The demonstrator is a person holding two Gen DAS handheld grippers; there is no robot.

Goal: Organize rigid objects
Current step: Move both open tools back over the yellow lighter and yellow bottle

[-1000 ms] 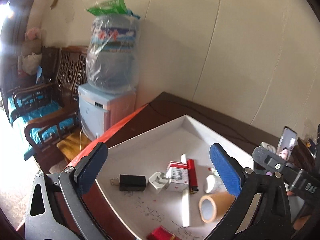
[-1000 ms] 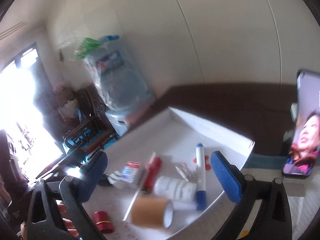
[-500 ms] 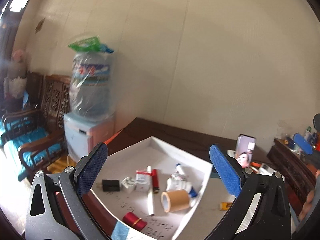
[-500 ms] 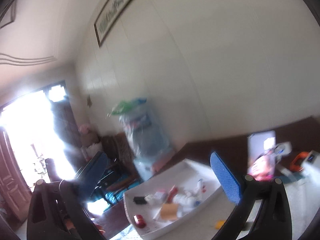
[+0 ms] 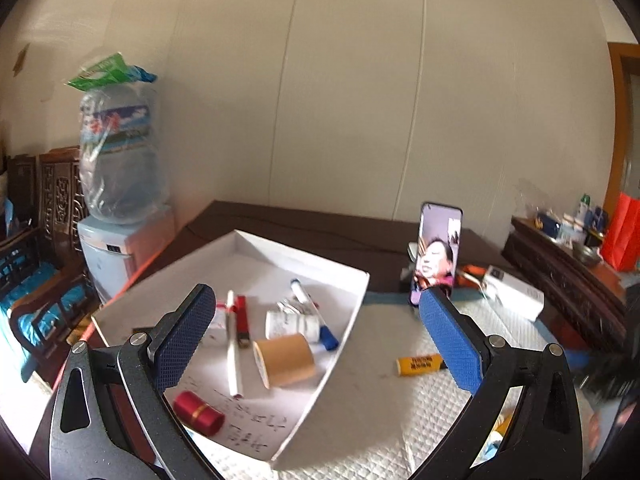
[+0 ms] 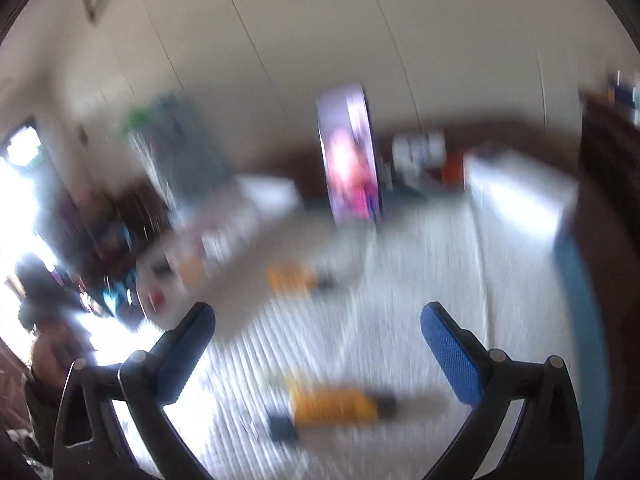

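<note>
1. Both grippers empty: left gripper (image 5: pixel 316 334) spread wide above the tray's near edge, right gripper (image 6: pixel 318 348) spread too (its view badly smeared).
2. Yellow tube (image 6: pixel 334 406) lies loose on the white cloth (image 5: pixel 384 420), just ahead of the right fingers; best to slow down, straddle its middle, then close.
3. White tray (image 5: pixel 362 280) holds tape roll (image 5: pixel 285 359), red cylinder (image 5: pixel 198 412), white bottle (image 5: pixel 292 324), blue-capped marker (image 5: pixel 312 314).

Our right gripper (image 6: pixel 318 354) hangs with its blue pads wide apart over a white quilted cloth (image 6: pixel 420 280). Through heavy blur we make out a yellow tube (image 6: pixel 336 406) lying between the fingers, another yellow object (image 6: pixel 290 278) beyond it, and an upright phone (image 6: pixel 350 156).
</note>
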